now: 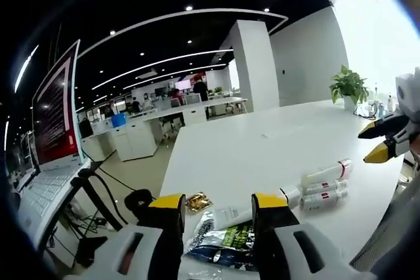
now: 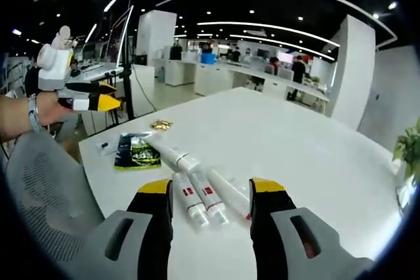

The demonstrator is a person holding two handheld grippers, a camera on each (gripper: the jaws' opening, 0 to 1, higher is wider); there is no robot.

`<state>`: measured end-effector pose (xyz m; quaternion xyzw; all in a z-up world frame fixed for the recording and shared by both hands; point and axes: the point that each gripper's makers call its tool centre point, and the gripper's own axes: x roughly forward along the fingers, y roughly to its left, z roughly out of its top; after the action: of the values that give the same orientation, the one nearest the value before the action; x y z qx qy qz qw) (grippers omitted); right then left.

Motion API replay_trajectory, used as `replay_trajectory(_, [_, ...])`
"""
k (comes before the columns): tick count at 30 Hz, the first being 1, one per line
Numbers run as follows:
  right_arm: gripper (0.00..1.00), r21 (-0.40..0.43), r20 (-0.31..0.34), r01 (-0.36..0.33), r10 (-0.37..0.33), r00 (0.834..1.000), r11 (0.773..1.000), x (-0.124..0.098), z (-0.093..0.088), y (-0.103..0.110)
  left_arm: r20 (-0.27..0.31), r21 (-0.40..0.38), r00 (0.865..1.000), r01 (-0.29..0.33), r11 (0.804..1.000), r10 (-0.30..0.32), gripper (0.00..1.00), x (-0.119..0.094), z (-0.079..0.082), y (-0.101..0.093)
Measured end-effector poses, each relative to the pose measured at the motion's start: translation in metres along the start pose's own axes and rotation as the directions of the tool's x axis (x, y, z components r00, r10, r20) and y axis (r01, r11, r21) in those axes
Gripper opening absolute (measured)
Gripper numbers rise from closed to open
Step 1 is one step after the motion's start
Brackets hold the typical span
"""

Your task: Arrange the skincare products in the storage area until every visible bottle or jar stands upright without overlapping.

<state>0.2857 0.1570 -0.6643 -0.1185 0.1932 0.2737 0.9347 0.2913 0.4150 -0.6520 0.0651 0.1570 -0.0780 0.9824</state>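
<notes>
White tubes point(image 2: 200, 191) lie flat on the table point(image 2: 308, 155) at twelve o'clock of the spread right tool point(image 2: 205, 191); pinch one mid-body, then tip it upright. Left tool point(image 1: 216, 202) is spread too.

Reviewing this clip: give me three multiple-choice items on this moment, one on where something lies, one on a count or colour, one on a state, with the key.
1. Where does the green-and-black sachet lie?
A. on the white table, beside the tubes
B. on the chair
C. in a drawer

2. What colour are the jaw tips of the right hand-held gripper?
A. red
B. yellow
C. blue

3. How are the white tubes placed?
A. standing upright
B. stacked in a box
C. lying on their sides

Key: 1 A, the right gripper view shows the sachet flat on the tabletop next to the tubes. 2 B, both jaws end in yellow caps. 3 C, the tubes lie flat side by side, none upright yet.
</notes>
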Motion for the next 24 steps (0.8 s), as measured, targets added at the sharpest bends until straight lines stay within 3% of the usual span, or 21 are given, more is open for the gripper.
replay_trajectory(5, [0.45, 0.033, 0.016, 0.049, -0.049, 0.999, 0.998, -0.004, 0.003, -0.012, 0.016, 0.022, 1.000, 0.023, 1.000, -0.023, 0.49, -0.001, 0.002, -0.006])
replay_trajectory(10, [0.44, 0.057, 0.011, 0.070, -0.071, 0.997, 0.996, -0.004, 0.001, -0.019, 0.012, -0.005, 0.998, 0.064, 0.998, -0.064, 0.56, 0.001, 0.002, -0.013])
replay_trajectory(24, [0.41, 0.058, -0.030, 0.097, -0.095, 0.995, 0.994, -0.004, -0.007, -0.027, -0.028, 0.024, 0.992, 0.123, 0.992, -0.123, 0.55, 0.003, -0.004, -0.025])
